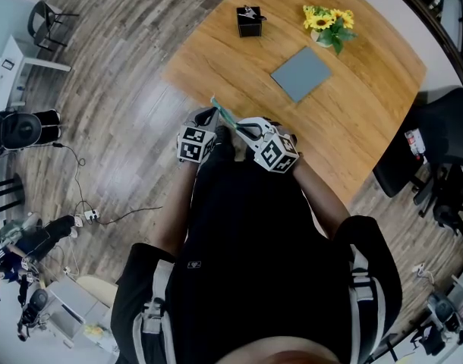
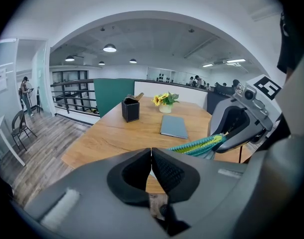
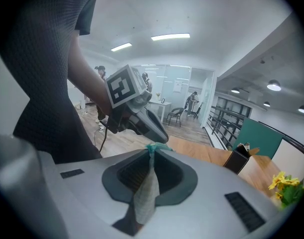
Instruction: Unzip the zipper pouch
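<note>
The zipper pouch [image 1: 224, 114] is a thin teal-edged strip held in the air between my two grippers, just off the near edge of the wooden table [image 1: 353, 127]. In the right gripper view, my right gripper [image 3: 150, 156] is shut on the pouch's pale mesh fabric [image 3: 144, 193], which hangs down between its pads. My left gripper [image 3: 159, 133] meets the pouch's teal top edge there. In the left gripper view, the left gripper [image 2: 151, 156] is shut. The teal and yellow pouch edge [image 2: 202, 144] runs from its jaws to the right gripper [image 2: 241, 126]. The zipper pull is hidden at the tips.
On the table stand a black box [image 1: 249, 21], a small pot of sunflowers [image 1: 329, 23] and a flat grey notebook [image 1: 301, 73]. A black chair [image 1: 410, 154] sits by the table's right side. Cables and gear lie on the wooden floor [image 1: 87, 217] at the left.
</note>
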Motion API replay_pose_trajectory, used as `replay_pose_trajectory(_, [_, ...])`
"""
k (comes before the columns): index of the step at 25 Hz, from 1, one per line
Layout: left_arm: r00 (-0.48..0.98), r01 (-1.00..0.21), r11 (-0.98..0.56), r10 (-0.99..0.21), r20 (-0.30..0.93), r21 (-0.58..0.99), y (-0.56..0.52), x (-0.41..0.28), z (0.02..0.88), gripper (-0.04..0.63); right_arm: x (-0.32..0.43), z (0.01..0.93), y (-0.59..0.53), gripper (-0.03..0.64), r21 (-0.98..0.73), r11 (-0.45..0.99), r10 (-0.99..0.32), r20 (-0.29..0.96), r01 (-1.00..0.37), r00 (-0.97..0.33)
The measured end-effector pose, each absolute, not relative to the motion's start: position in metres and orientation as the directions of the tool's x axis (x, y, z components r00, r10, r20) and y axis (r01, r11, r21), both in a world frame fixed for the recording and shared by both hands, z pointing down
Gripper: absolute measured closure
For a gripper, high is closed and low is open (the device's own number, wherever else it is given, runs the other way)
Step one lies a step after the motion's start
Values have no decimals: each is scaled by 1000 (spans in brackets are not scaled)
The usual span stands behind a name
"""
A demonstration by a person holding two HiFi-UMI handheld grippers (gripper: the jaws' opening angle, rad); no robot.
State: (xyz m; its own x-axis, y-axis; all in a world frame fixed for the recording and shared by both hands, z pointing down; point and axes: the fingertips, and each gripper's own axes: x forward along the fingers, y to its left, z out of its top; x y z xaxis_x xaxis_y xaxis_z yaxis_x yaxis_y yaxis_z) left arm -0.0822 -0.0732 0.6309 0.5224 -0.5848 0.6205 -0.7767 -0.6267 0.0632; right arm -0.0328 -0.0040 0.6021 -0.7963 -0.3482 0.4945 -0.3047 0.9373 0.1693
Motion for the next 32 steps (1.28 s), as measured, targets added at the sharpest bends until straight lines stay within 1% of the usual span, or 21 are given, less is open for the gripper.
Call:
replay_pose_trajectory(17, [505,-776,-630,-584,635,37,-83,-79,629,589,-21,595,0,581,169,932,-361,492,-320,-792])
replay_pose_trajectory(32, [476,-792,-610,-600,643,16,-89,-93,629,591,-20,589,7,581,164,925,-379,480,-343,-791])
